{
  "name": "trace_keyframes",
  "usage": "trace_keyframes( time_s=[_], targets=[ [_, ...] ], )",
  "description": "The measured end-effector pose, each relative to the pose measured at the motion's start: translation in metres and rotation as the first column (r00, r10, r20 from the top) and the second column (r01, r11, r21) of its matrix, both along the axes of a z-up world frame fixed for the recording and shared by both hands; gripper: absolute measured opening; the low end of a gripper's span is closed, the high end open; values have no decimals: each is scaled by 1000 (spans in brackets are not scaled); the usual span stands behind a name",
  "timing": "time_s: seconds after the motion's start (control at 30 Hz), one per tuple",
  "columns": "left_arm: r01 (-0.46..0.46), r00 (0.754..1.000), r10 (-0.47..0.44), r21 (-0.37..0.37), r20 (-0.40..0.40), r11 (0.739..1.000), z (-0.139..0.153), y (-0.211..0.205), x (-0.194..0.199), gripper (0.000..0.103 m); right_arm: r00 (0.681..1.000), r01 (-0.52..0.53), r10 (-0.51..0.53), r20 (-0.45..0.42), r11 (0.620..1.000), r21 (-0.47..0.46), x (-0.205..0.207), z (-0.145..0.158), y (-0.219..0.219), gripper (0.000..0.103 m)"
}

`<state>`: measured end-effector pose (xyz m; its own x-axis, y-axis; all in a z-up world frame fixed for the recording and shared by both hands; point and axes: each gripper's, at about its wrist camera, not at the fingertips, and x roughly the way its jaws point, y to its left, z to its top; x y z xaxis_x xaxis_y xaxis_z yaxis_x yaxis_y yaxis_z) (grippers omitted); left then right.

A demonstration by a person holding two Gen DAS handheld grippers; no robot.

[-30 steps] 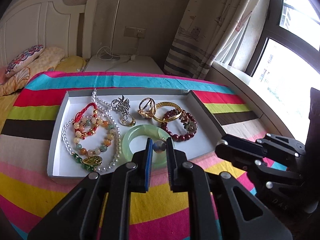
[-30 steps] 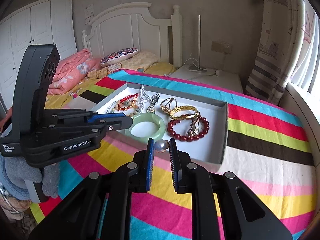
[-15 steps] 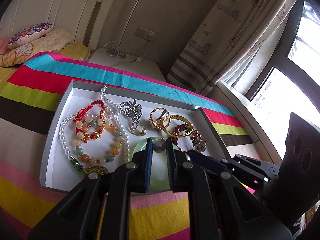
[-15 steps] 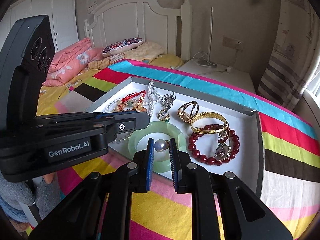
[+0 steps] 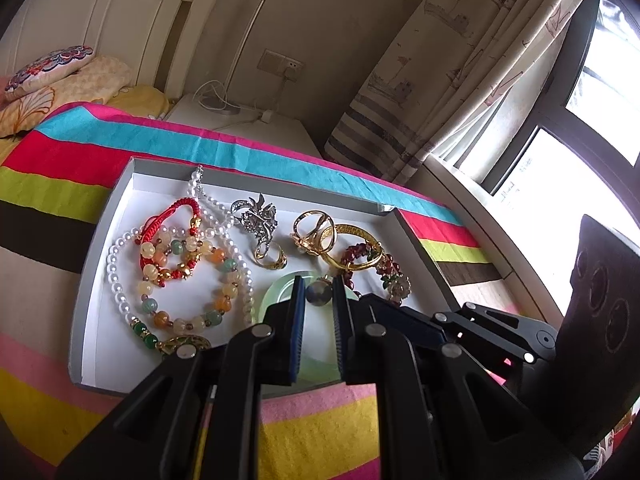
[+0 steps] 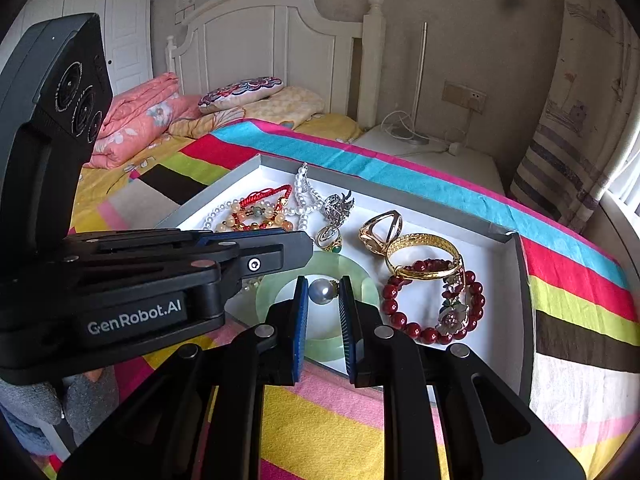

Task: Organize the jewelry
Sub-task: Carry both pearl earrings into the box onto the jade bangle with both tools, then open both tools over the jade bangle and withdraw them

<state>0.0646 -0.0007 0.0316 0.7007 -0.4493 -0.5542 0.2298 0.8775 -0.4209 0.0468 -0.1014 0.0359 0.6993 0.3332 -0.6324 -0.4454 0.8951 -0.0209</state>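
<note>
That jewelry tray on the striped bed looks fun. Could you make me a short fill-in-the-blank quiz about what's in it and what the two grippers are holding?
1. Each gripper, left and right, is shut on a single round ____.
2. The pale, smooth stone bangle lying in the shallow white cardboard tray is coloured ____.
3. The wide gold metal bangle rests partly on a bracelet of dark ____ beads.
4. The long white pearl necklace lies in the tray's ____ half, in the left wrist view.

Missing words: pearl; green; red; left

The left gripper (image 5: 319,294) holds a grey pearl (image 5: 319,293) between its jaws, above the green bangle (image 5: 280,292) in the tray (image 5: 90,264).
</note>
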Motion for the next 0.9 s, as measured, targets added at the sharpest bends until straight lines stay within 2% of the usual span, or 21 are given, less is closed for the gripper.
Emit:
trace_keyframes(
  time_s=[0.13,0.2,0.27,0.3,0.37,0.4,0.43,0.47,0.53,0.6,0.67,0.77,0.83,0.9],
  targets=[
    [7,1000,-7,7,-8,1000,-3,-3,2,14,1000,6,-6,-7,1000,4,1,-1,-1,17],
    [-7,1000,7,2,-9,1000,-3,0,2,26,1000,8,-8,-17,1000,6,3,-2,-2,17],
    [-42,999,42,-34,4,999,-1,8,-1,55,1000,9,-9,-27,1000,10,4,-3,-3,19],
    [-67,998,68,-55,15,996,1,13,-3,60,999,13,-13,-29,1000,16,4,-3,-4,22],
    [-120,991,125,-104,38,987,5,28,-9,70,999,27,-27,-23,999,42,3,-1,-10,34],
    [-159,985,166,-121,54,980,8,35,-13,73,999,35,-34,-16,998,59,2,0,-14,38],
    [-198,976,208,-127,68,972,11,42,-17,80,999,49,-49,-3,995,85,0,3,-20,41],
    [-256,959,268,-123,90,959,16,48,-22,89,998,66,-67,9,992,106,-2,5,-25,43],
    [-344,925,355,-92,138,934,28,55,-31,99,994,104,-108,19,983,152,-4,13,-37,43],
    [-414,892,414,-35,181,909,41,55,-39,101,989,139,-146,21,970,201,-7,22,-48,50],
    [-451,876,434,39,212,892,50,49,-44,101,982,179,-190,24,956,233,-11,30,-57,72],
    [-453,880,413,157,234,877,52,37,-50,101,977,195,-210,29,944,267,-23,36,-59,80],
    [-441,890,397,200,224,875,47,32,-53,101,970,220,-238,50,945,242,-31,36,-54,86],
    [-432,896,386,230,218,872,41,29,-55,101,960,251,-273,67,939,234,-36,32,-53,86]
  ],
)
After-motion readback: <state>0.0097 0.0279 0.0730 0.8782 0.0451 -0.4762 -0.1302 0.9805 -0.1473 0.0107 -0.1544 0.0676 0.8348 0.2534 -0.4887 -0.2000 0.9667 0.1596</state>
